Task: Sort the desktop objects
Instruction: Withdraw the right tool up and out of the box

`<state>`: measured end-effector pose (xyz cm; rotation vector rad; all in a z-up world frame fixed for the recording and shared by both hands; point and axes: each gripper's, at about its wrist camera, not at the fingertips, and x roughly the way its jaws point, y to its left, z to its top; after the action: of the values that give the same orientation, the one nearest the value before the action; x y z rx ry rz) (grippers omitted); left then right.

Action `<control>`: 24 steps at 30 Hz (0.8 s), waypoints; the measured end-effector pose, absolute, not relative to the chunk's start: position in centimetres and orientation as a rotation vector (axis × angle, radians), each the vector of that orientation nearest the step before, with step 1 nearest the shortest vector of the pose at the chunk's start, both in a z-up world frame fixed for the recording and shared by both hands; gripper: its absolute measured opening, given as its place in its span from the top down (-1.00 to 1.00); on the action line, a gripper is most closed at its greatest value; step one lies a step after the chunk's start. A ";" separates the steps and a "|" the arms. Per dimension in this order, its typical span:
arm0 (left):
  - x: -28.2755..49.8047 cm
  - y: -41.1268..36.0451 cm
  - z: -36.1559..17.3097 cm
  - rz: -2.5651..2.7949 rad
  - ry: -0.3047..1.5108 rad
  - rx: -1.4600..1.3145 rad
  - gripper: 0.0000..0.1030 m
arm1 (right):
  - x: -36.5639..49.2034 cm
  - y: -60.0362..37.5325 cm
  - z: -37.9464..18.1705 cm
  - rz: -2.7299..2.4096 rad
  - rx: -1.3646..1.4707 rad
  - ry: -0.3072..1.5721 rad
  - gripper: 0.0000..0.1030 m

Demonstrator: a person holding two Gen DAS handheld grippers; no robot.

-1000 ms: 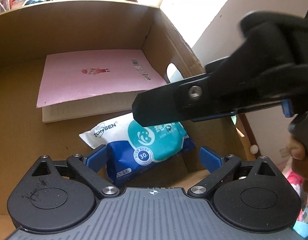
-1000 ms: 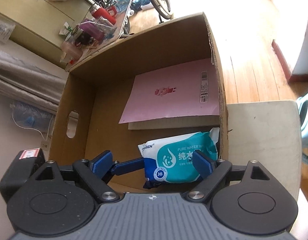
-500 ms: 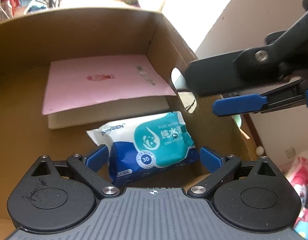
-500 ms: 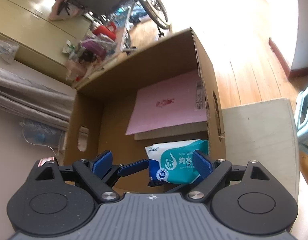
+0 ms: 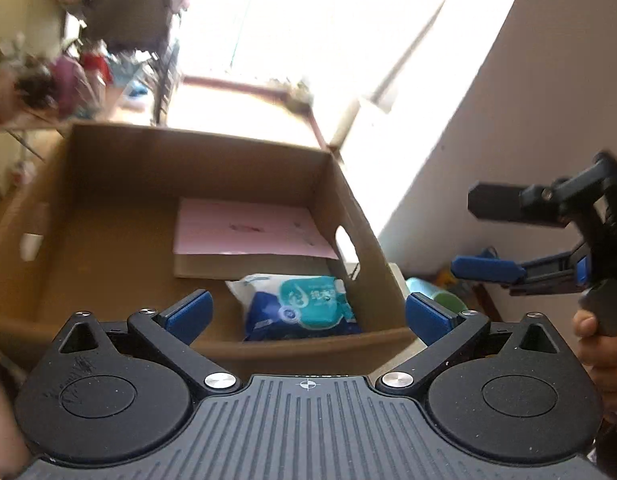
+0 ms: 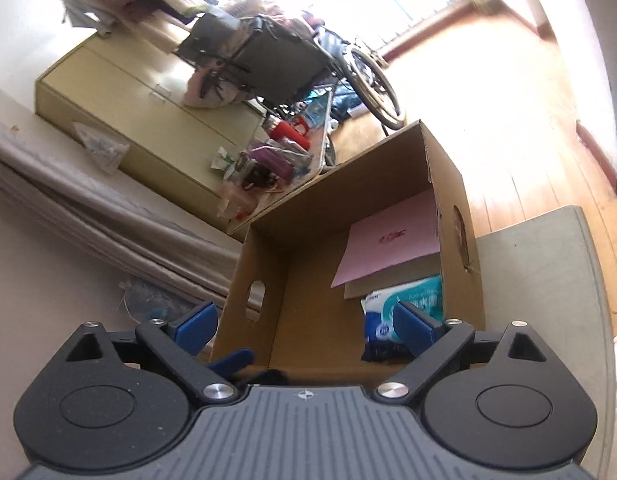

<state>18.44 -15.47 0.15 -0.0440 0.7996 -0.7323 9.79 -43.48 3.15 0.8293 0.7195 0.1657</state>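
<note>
A brown cardboard box (image 5: 108, 216) holds a pink booklet (image 5: 248, 228) over a beige sheet, and a teal-and-blue wet wipes pack (image 5: 304, 306) at its near right corner. My left gripper (image 5: 308, 314) is open and empty, above the box's near wall. My right gripper (image 6: 304, 326) is open and empty, also back from the box (image 6: 308, 248); it shows at the right of the left wrist view (image 5: 488, 236). The booklet (image 6: 392, 244) and wipes pack (image 6: 412, 300) also show in the right wrist view.
The box stands on a pale tabletop (image 6: 540, 280) with bare surface to its right. A cluttered desk (image 6: 276, 156), a wheelchair (image 6: 308, 64) and a cabinet (image 6: 120, 104) are beyond. A wood floor (image 6: 508, 128) lies past the table.
Both grippers have pulled up and back out of the box. The wipes pack stays lying in the box corner. The right gripper has moved away to the right in the left view.
</note>
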 end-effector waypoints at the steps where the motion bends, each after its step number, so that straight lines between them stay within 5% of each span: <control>1: 17.6 -14.8 0.4 -0.720 0.781 -0.041 -0.99 | 9.2 -43.2 3.4 0.164 0.815 0.719 -0.88; 24: 4.6 -4.3 -0.7 -0.441 0.640 -0.048 -1.00 | 3.2 -29.2 4.7 0.108 0.054 0.772 -1.00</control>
<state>4.60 -4.32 -0.70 -0.0478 0.6399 -0.4413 3.22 -29.19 4.65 0.0539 0.7725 0.1083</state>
